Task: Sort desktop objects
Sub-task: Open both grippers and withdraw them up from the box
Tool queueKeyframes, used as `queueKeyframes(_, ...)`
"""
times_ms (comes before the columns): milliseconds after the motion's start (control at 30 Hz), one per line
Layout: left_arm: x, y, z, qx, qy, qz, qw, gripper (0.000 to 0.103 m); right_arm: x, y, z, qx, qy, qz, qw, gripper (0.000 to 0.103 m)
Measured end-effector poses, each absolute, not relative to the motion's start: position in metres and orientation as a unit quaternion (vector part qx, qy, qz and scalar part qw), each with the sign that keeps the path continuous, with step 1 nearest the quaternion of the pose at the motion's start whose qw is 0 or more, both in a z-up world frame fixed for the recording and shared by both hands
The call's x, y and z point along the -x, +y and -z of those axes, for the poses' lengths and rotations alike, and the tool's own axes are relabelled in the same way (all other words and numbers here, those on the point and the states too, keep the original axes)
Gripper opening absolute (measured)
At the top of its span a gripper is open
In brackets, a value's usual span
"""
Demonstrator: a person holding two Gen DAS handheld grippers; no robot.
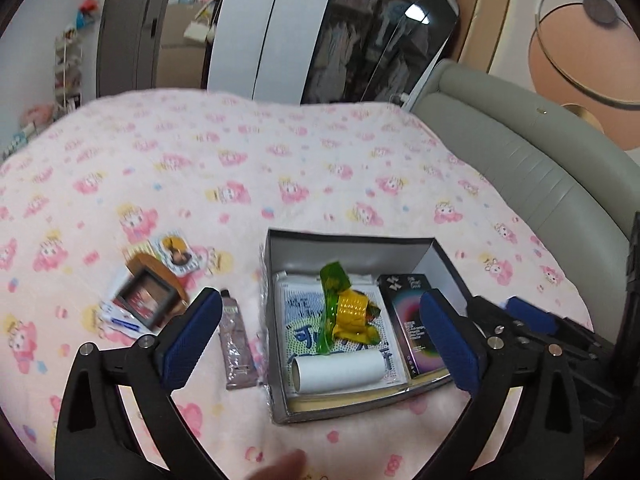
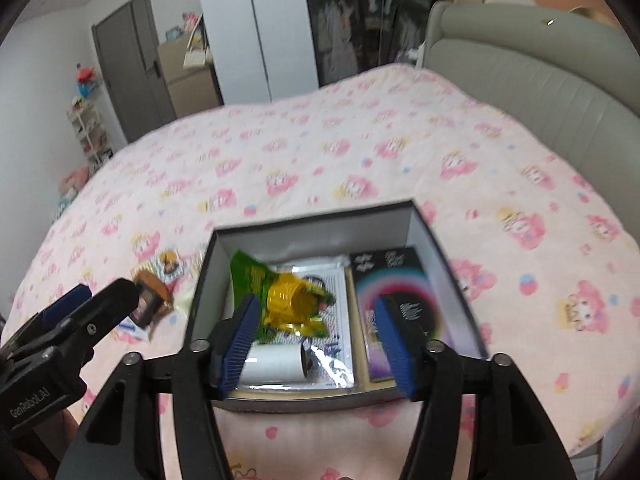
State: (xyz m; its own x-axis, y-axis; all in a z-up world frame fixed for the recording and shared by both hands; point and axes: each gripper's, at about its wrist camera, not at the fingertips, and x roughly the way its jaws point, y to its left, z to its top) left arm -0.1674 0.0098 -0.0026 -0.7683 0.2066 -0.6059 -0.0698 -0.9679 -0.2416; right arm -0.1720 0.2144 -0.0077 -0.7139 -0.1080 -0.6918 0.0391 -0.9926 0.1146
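Box [image 2: 320,216] of sorted items lies below both empty, parted grippers.

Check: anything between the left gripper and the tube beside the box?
Nothing visible. The tube lies flat on the blanket, just left of the box wall. The left gripper is open and empty above it. The frame lies further left, apart from the tube.

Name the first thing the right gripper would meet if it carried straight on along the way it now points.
Probably the yellow and green wrapper lying in the open box, seen between the right gripper and its open fingers; depth is unclear.
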Motion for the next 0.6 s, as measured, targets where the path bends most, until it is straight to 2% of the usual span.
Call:
queueKeyframes(367, 0.089, 0.013, -0.043, 0.286, -0.067, -0.955, 0.047, 0.102, 0.099, 0.225, -0.018, -0.348, -0.062, 0.935, 0.038, 0.064)
queueKeyframes(600, 0.036, 0.018, -0.046, 0.271, -0.065, -0.959, 0.050, 0.102, 0.057, 0.229, -0.022, -0.327, -0.061, 0.942, 0.044, 0.064)
